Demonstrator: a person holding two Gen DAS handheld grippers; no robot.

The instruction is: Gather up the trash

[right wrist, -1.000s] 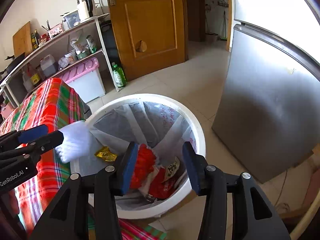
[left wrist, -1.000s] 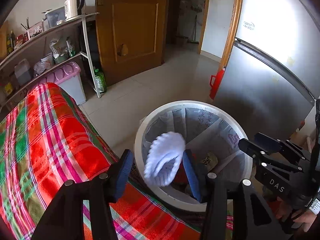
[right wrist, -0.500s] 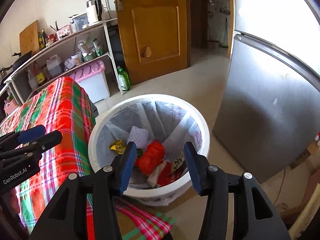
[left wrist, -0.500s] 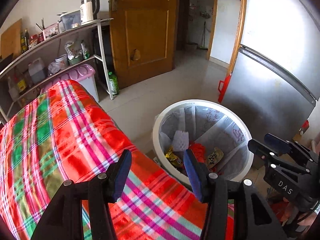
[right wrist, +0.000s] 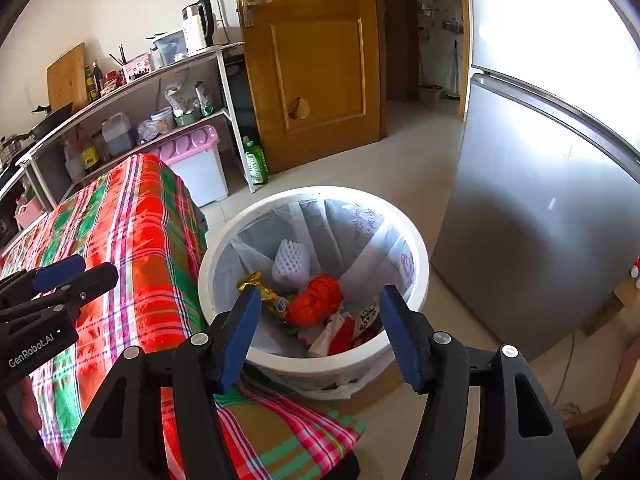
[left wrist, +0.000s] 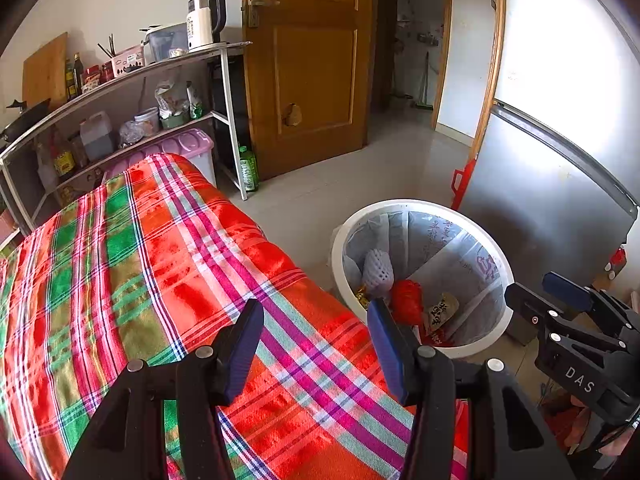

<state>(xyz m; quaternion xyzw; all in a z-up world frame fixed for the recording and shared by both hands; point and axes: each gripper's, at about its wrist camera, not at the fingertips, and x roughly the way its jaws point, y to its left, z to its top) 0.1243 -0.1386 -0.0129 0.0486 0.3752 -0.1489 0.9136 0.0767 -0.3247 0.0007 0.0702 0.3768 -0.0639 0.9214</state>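
Observation:
A white trash bin with a grey liner stands on the floor by the table; it also shows in the right wrist view. Inside lie a white foam fruit net, a red crumpled piece, a gold wrapper and other wrappers. The net also shows in the left wrist view. My left gripper is open and empty above the plaid tablecloth, left of the bin. My right gripper is open and empty above the bin's near rim.
A grey fridge stands right of the bin. A wooden door and a metal shelf with a kettle, bottles and jars are behind. A pink-lidded white box and a green bottle stand on the floor.
The white foam net left my left gripper and dropped into the bin. Both grippers have pulled back and up from the bin; the left one is now over the tablecloth.

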